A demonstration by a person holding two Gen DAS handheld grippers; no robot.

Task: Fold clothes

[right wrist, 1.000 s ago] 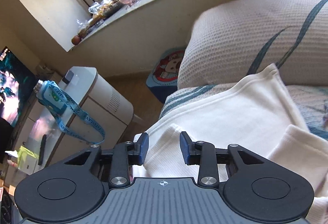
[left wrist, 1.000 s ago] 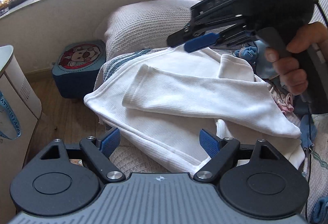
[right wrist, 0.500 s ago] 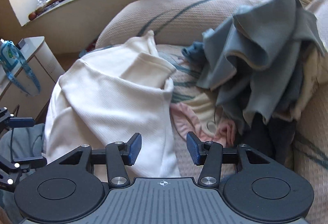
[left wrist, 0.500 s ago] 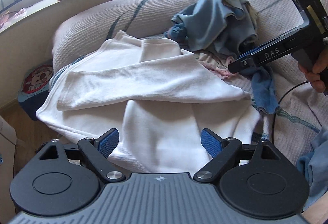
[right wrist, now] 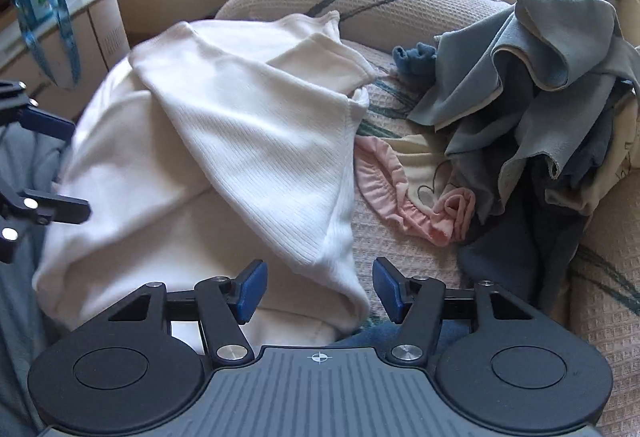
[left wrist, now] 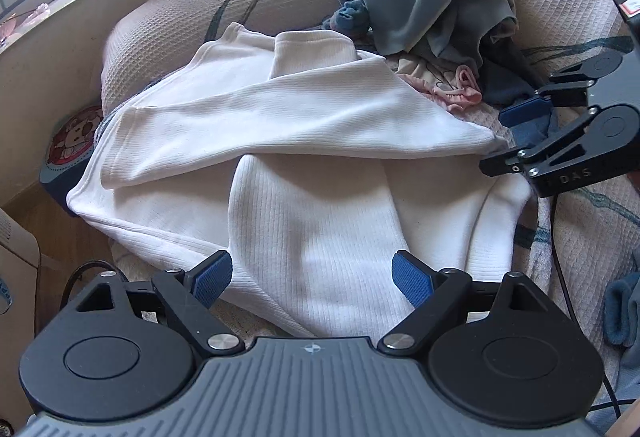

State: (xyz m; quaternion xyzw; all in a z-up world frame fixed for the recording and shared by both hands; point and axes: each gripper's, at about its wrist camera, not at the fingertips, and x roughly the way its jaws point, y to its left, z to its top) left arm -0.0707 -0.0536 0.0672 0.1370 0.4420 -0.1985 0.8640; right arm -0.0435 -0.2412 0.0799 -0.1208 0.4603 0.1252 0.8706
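Observation:
A white ribbed top [left wrist: 288,141] lies partly folded on the sofa, one sleeve laid across its body; it also fills the left half of the right wrist view [right wrist: 224,141]. My left gripper [left wrist: 312,279] hovers open over the top's near hem, nothing between its blue pads. My right gripper [right wrist: 318,291] hangs over the top's right corner, its jaws opening, with the cloth below them and not pinched. From the left wrist view the right gripper [left wrist: 520,133] shows at the right edge, beside the top's folded point.
A heap of grey-blue clothes [right wrist: 532,77] and a pink-trimmed garment [right wrist: 420,197] lie right of the top. The sofa's beige armrest [left wrist: 192,17] rises behind it. A white cabinet [right wrist: 88,25] and a cartoon stool [left wrist: 72,141] stand on the left.
Both grippers swung from the top's left side toward its near and right edges. The right jaws widened steadily. The clothes heap came into view.

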